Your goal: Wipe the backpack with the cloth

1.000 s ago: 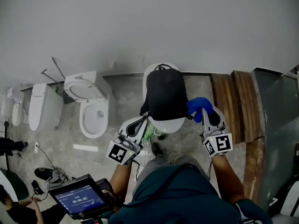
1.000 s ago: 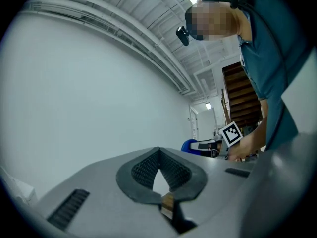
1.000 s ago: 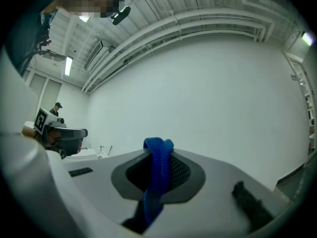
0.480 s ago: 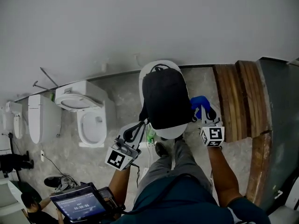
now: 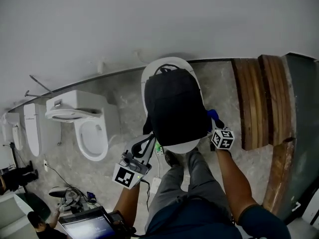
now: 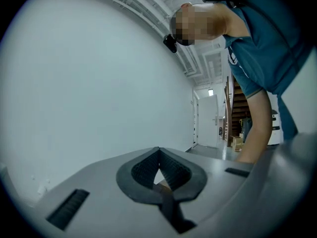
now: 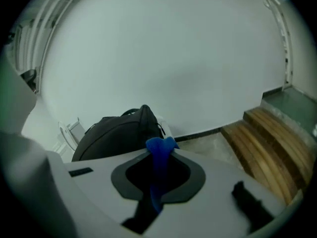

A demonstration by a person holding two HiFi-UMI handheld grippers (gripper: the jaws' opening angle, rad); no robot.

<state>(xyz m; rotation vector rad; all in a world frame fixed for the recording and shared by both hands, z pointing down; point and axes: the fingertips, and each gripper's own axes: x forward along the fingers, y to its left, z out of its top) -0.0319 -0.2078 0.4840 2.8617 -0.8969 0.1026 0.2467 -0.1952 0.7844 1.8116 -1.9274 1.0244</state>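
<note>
Against the far side of the room runs a plain pale wall point(image 5: 149, 19), with a mottled stone floor point(image 5: 224, 88) below it. Wooden steps point(image 5: 259, 103) rise at the right. Left of centre stands a white toilet point(image 5: 87, 133) with its seat open, and further left are more white fixtures, too small to tell apart. A second white toilet point(image 5: 169, 62) at the centre carries the black backpack point(image 5: 175, 111), which lies flat along it and covers most of it, carry handle toward the wall. In the right gripper view the backpack point(image 7: 119, 130) sits just beyond the jaws.

The right gripper point(image 5: 218, 126) is at the backpack's near right corner, its jaws pinching the blue cloth point(image 5: 213, 114); the cloth point(image 7: 161, 144) stands up between the closed tips of that gripper point(image 7: 157, 155). Whether the cloth touches the bag cannot be told. The left gripper point(image 5: 142, 148) is beside the backpack's near left corner, and its own view shows the left gripper point(image 6: 158, 152) with jaws pressed together and nothing between them.
</note>
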